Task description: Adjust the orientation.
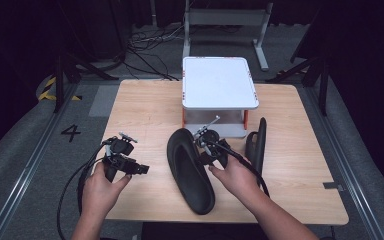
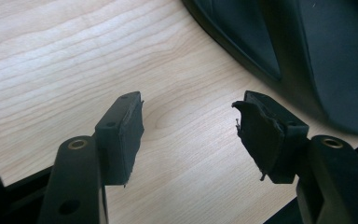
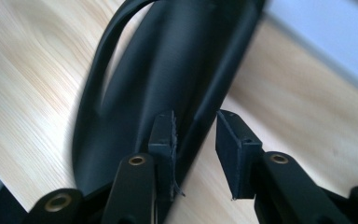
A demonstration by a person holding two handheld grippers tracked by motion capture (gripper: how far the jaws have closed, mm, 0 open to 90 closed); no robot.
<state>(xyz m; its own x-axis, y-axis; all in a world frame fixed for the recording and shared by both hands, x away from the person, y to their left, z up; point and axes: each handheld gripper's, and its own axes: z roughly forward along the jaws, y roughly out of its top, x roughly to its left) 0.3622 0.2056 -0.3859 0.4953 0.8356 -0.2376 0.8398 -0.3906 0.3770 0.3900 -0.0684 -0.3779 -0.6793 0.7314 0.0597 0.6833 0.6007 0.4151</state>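
- Big black slipper lies flat, sole down, centre of the wooden counter; toe end near edge, heel end far, close to the white stand.
- 2nd black slipper sits on its edge, right of the 1st, just right of the R hand.
- R claw at the right rim of the big slipper, about mid-length. R gripper view: left pad is inside over the slipper's rim, right pad outside over bare counter; rim sits between the jaws. Gap fairly narrow, pads not clearly pressing yet; no lift visible. Slipper looks motion-blurred in that view.
- L claw well left of the big slipper, low over the counter, pointing right toward it. L gripper view: jaws wide apart, nothing between them but wood grain; slipper edge ahead at upper right, not touching.
- White stand at far centre of counter, top bare.
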